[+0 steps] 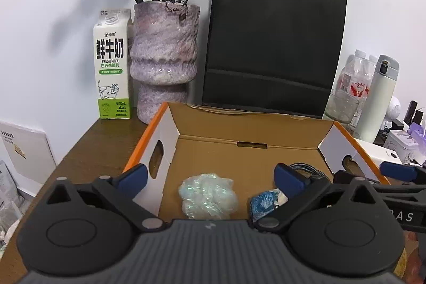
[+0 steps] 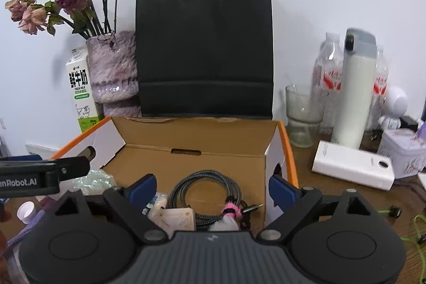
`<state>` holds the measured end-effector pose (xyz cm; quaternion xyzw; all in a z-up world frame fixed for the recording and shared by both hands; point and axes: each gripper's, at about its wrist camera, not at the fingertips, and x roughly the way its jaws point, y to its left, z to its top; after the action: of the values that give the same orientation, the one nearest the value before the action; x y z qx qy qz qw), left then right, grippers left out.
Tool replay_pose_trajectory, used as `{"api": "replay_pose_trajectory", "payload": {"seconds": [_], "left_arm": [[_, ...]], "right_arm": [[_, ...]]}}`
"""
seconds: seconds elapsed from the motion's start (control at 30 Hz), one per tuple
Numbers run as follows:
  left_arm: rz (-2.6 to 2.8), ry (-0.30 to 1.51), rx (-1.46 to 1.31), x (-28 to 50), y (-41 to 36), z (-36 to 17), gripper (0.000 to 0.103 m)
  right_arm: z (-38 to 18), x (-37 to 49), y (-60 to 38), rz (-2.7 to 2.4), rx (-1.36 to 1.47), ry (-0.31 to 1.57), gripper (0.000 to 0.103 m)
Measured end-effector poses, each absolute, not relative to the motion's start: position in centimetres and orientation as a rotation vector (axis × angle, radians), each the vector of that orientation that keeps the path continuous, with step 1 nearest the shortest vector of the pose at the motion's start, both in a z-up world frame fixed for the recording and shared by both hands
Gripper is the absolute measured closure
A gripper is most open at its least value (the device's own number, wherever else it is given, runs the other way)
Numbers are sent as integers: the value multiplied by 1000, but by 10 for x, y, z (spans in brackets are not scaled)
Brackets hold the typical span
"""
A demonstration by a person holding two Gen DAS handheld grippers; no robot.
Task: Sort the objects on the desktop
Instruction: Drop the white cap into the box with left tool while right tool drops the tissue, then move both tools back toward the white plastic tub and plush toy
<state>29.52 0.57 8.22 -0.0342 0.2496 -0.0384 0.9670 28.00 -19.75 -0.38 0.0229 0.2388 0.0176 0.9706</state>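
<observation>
Left gripper [image 1: 210,176] spread wide, nothing between its blue pads, over the left half of the box [image 1: 250,135]: corrugated cardboard, orange rim, white end walls with cut handles. Below it a crinkly iridescent plastic wad [image 1: 207,196], beside it a blue-patterned item [image 1: 262,202]. Right gripper [image 2: 211,188] also wide and empty, above a coiled braided cable [image 2: 205,193] with pink tie. Glossy white power bank [image 2: 351,164] on brown worktop [image 2: 332,190], right of box.

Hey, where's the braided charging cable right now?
In the right wrist view the braided cable lies coiled on the floor of the open cardboard box, toward its right side, in front of the black paper bag.
</observation>
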Motion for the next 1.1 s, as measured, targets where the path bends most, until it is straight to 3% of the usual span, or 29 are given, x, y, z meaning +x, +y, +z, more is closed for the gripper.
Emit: {"api": "replay_pose_trajectory", "payload": {"seconds": [0.03,0.5,1.1], "left_arm": [[-71,508,-70,295,6,83,0],[-65,549,-72,290,8,85,0],[-50,540,-74,222,50,78,0]], "right_arm": [[-4,280,-197,33,37,484,0],[1,275,-191,24,3,512,0],[-13,210,-224,16,-18,564,0]]}}
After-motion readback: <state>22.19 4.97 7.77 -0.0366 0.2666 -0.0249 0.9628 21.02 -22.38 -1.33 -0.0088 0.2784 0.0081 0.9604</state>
